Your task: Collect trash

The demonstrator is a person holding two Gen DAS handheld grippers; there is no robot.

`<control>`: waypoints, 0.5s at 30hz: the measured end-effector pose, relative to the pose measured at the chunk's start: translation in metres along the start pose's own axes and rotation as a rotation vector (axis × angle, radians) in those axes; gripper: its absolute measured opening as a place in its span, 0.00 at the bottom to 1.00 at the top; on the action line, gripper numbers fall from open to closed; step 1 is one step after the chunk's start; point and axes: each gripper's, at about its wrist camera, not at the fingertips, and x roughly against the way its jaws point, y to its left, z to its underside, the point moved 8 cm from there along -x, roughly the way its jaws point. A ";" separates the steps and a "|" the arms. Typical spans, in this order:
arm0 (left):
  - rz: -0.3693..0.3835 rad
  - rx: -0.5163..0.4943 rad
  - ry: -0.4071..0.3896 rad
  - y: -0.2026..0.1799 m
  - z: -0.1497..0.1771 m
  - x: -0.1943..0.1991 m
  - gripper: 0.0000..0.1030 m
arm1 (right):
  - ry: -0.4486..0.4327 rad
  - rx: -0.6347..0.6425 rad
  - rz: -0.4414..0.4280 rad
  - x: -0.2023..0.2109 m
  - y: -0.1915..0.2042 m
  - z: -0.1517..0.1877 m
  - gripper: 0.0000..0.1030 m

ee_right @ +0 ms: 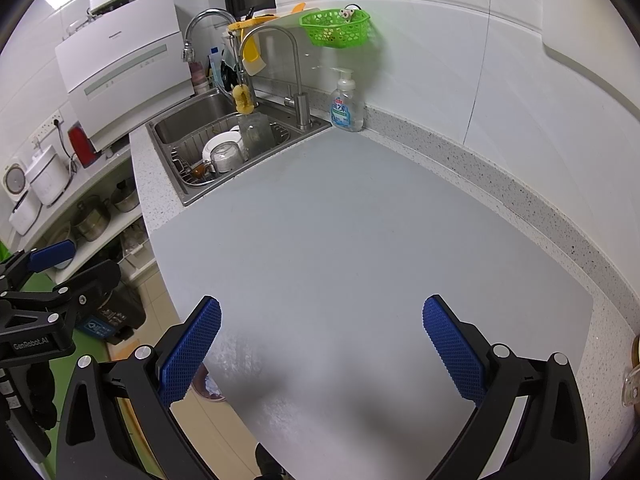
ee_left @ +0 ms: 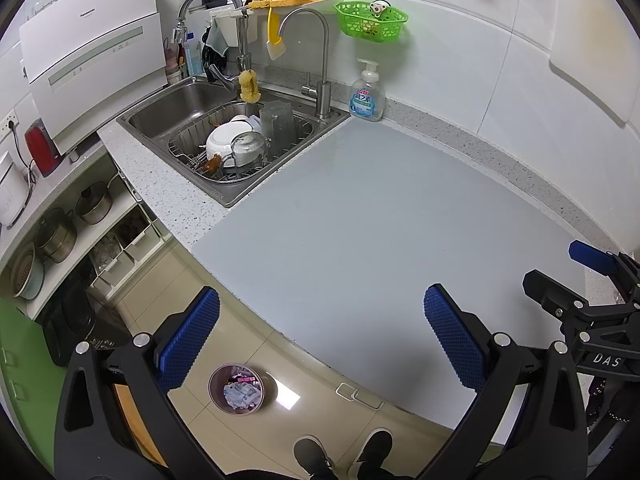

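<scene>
Left gripper (ee_left: pixel 320 340) released, nothing between its 2 blue pads. Right gripper (ee_right: pixel 322 344) same, jaws wide apart, above grey mat (ee_right: pixel 360 240). Trash (ee_left: pixel 242 394) lies inside pink bin (ee_left: pixel 236 390) on floor, below mat's near edge.

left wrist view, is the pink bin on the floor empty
No, the pink bin on the floor holds crumpled paper and wrappers.

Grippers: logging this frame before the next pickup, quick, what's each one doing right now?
Left gripper: open, holding nothing, out past the counter edge above the floor.
Right gripper: open, holding nothing, over the grey mat.
</scene>
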 end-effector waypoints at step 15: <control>0.004 0.003 0.001 -0.002 0.000 0.001 0.97 | 0.000 -0.003 -0.001 -0.001 -0.001 0.002 0.94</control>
